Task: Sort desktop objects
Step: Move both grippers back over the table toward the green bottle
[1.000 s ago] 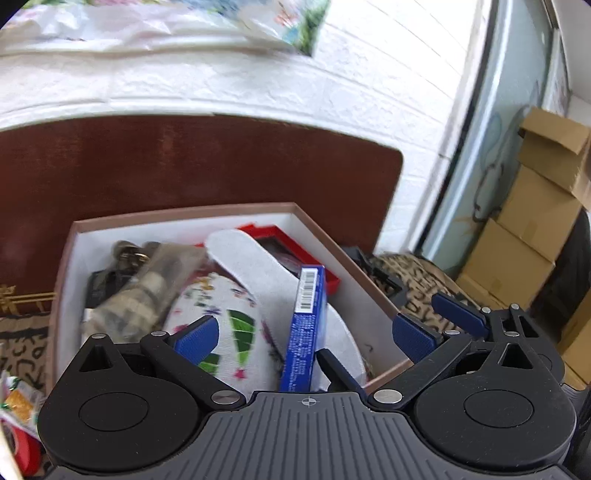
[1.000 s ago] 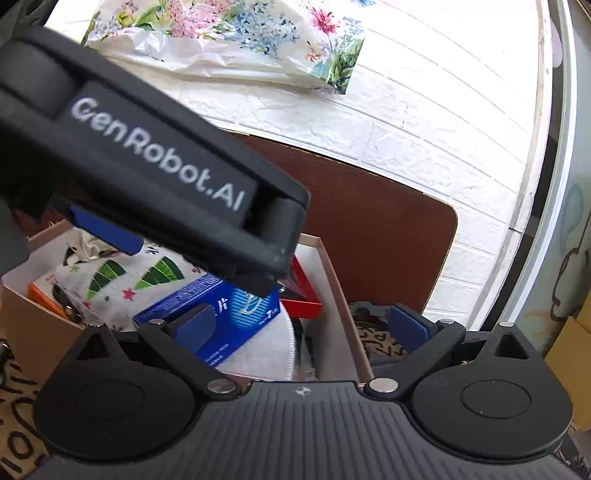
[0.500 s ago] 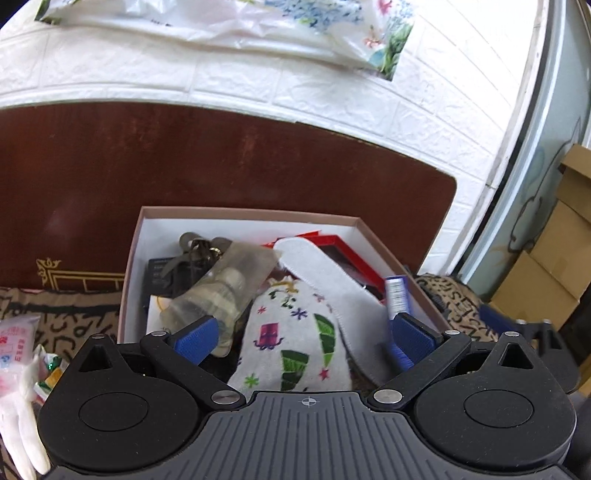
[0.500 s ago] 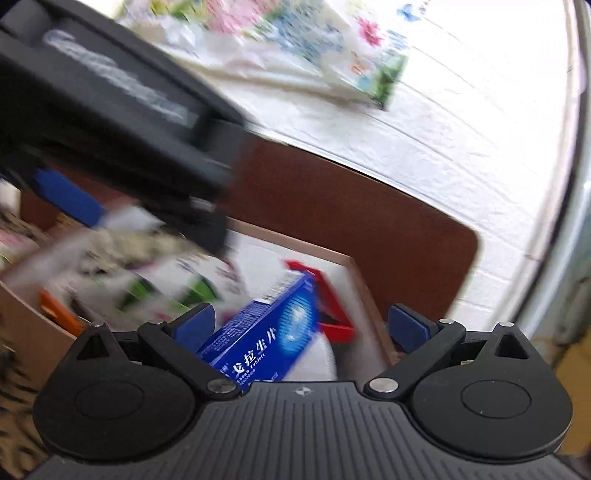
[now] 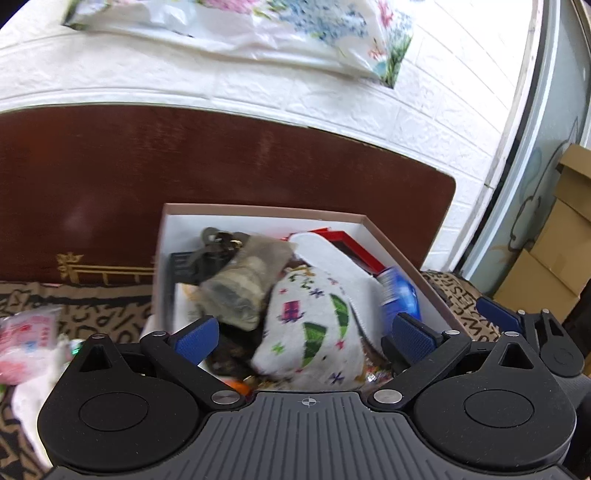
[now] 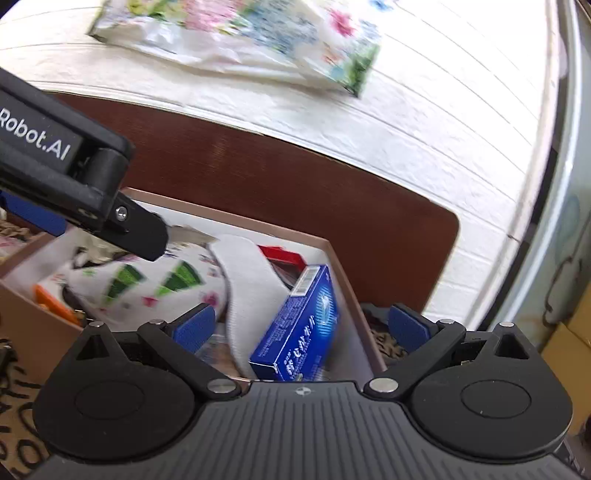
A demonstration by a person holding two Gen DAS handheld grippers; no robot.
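Observation:
A brown-rimmed cardboard box (image 5: 266,213) holds a star-patterned white cloth (image 5: 314,325), a white insole (image 5: 332,258), a red frame (image 5: 351,243), a clear bag (image 5: 243,284), dark keys (image 5: 216,238) and a blue carton (image 6: 306,325). The carton leans against the box's right wall. My left gripper (image 5: 304,334) hovers open at the box's near edge, holding nothing. My right gripper (image 6: 301,325) is open too, its fingers wide on either side of the carton without touching it. The left gripper's black housing (image 6: 55,166) crosses the right wrist view's upper left.
A pink and white packet (image 5: 29,332) lies left of the box on the letter-patterned cloth (image 5: 74,306). A dark brown board (image 5: 221,162) stands behind, against a white brick wall with a floral plastic bag (image 5: 258,33). Cardboard cartons (image 5: 554,258) are stacked at far right.
My left gripper has drawn back and to the left, away from over the box. The blue carton went from standing on end to leaning by the right wall. Both grippers stayed open.

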